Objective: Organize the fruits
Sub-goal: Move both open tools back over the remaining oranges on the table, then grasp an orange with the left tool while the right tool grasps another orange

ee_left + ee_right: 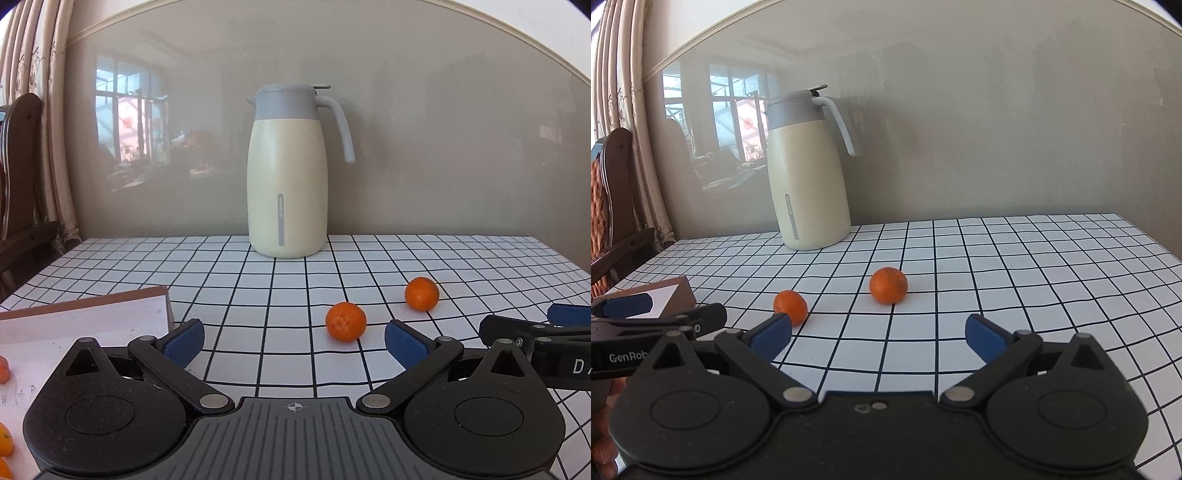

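Two oranges (888, 285) lie loose on the checked tablecloth (1034, 280), ahead of both grippers. The farther one sits almost centred before the right gripper (879, 338), the nearer one (345, 321) ahead-right of the left gripper (293, 341). Both grippers are spread, empty. The fruit is round, dimpled; a white box (85, 325) waits left.

Both grippers are showing matte black linkages with silver rivets. Blue ribbed pads (400, 341) are lining the fingers. White "GenRob" lettering (627, 357) is marking the left gripper (665, 314).
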A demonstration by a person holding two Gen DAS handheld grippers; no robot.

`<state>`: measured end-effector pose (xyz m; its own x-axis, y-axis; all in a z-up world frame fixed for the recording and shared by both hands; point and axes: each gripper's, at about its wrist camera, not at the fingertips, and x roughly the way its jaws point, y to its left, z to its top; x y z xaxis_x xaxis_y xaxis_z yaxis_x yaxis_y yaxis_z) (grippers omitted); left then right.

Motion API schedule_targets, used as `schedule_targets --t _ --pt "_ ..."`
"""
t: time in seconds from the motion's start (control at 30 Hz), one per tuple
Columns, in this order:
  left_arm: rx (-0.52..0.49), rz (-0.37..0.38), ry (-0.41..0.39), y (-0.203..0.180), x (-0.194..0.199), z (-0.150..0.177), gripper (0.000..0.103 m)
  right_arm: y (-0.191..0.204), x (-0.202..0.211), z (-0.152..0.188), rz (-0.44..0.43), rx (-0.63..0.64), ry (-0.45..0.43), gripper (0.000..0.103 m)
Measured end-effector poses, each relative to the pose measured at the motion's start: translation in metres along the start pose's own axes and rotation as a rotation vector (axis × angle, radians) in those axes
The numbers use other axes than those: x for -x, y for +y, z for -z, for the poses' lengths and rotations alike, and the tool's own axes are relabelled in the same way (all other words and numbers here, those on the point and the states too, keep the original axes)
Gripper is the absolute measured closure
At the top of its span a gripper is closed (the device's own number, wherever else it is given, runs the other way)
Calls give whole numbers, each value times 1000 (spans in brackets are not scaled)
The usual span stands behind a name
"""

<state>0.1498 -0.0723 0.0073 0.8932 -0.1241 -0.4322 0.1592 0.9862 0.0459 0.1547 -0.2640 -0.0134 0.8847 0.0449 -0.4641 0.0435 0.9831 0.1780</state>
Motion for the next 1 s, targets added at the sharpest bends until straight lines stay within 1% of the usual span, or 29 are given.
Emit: schedule_targets --t 0.13,0.2,0.4,0.5,0.57,0.6,0.63,0.73,0.87,0.97,1.0 --pt "-4 0 20 -9 -11 0 0 -7 -5 -2 6 -20 14 12" --pt "-3 3 30 -12 -16 0 0 -10 -9 -4 4 -29 18 16" --pt "11 2 51 -22 -32 -1 0 -11 -23 -7 8 -20 44 22" --pt "34 7 72 -24 -41 0 1 -14 -30 -9 11 -16 60 25" --pt "33 3 82 -27 -47 0 8 -15 -34 -10 6 -19 70 27" --pt "25 -3 88 -29 -50 0 15 -15 -36 -11 5 -17 75 28" --pt "21 -4 94 -31 -53 0 17 -15 -38 -11 6 -12 80 30" --pt "33 3 106 -33 -63 0 17 -17 -46 -13 9 -12 95 31" --pt "24 1 105 -39 -72 -3 18 -20 -56 -18 3 -37 107 31" --pt "48 4 114 -38 -80 -5 19 -21 -66 -21 5 -37 111 31" --pt "53 6 116 -38 -83 -5 21 -21 -69 -22 6 -35 113 31"
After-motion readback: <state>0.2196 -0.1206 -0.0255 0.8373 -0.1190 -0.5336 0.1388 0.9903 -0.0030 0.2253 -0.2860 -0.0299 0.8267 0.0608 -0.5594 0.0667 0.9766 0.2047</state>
